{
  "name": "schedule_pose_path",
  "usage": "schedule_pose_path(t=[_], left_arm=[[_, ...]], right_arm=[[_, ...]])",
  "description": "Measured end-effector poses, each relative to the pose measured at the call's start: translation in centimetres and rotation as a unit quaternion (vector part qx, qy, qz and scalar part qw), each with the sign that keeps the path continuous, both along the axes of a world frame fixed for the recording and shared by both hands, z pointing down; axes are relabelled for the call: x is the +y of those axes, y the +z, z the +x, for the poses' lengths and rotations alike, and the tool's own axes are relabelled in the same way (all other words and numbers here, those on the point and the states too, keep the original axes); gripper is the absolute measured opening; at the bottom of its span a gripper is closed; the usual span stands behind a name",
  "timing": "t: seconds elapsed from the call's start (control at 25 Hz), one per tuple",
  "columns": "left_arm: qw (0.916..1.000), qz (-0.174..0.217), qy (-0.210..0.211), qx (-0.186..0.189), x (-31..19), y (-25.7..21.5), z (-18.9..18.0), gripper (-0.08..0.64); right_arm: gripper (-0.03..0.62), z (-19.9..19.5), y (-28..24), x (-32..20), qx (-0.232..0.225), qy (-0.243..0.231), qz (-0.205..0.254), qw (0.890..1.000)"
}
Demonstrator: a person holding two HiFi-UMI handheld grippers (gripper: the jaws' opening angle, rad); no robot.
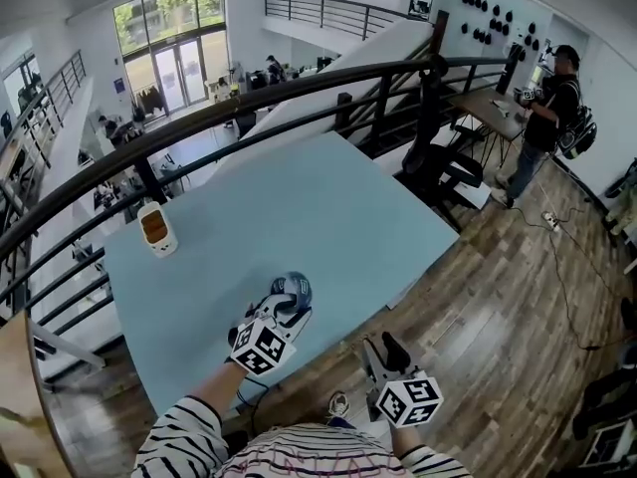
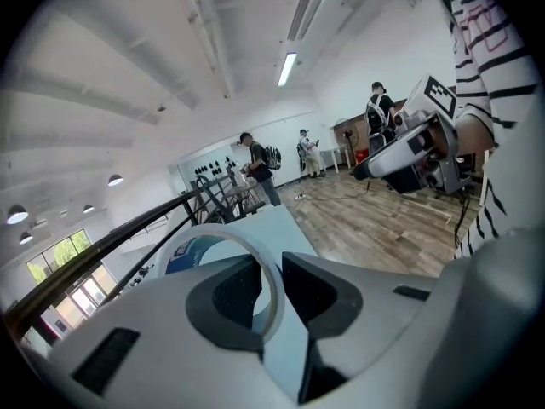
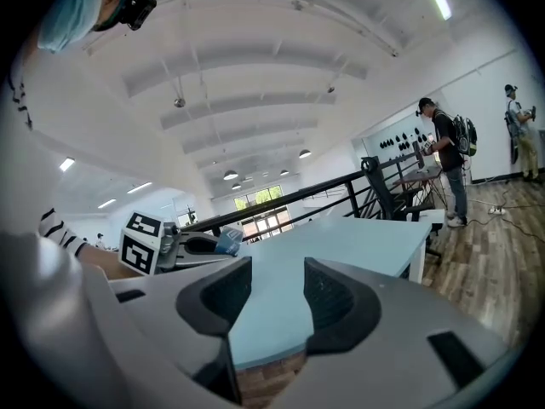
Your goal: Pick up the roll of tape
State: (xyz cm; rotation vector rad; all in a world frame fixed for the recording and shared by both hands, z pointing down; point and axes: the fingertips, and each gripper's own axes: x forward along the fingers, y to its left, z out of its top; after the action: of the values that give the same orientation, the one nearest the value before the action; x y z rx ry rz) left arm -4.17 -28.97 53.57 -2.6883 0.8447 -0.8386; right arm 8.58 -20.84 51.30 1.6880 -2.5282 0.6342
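The left hand-held gripper (image 1: 282, 305) is gripping the roll of tape (image 1: 296, 287), its jaws pinching the ring's wall with one pad inside the ring and one outside. It is holding the roll above the light-blue desk (image 1: 328, 207), near the desk's near edge. The right hand-held gripper (image 3: 277, 292) is hovering just off that edge over the wood floor (image 1: 498, 297), its jaws standing apart with nothing between them.

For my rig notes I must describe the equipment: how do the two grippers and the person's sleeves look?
Both the left gripper and the right gripper have pale grey bodies with dark, rounded pads on the jaws. Each carries a white cube printed with black square markers. The sleeves are white with dark stripes.
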Motion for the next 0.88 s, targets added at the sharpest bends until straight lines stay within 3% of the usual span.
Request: schedule_pose_path(t=[0.32,0.64,0.88], left_arm=[[0.9968,0.001,-0.024,0.076,5.3,-3.2,-4.5,0.092],[0.9940,0.001,-0.028,0.106,10.6,-4.6,-7.9,0.092],[0.9924,0.001,-0.031,0.119,13.4,-4.7,-9.8,0.092]], right_arm=[[0.187,-2.9,-1.4,3.1,0.000,0.025,0.015,1.000],[0.183,-5.5,-2.5,6.0,0.008,0.044,0.033,0.998],[0.110,-6.8,-2.3,7.9,0.008,0.056,0.044,0.997]])
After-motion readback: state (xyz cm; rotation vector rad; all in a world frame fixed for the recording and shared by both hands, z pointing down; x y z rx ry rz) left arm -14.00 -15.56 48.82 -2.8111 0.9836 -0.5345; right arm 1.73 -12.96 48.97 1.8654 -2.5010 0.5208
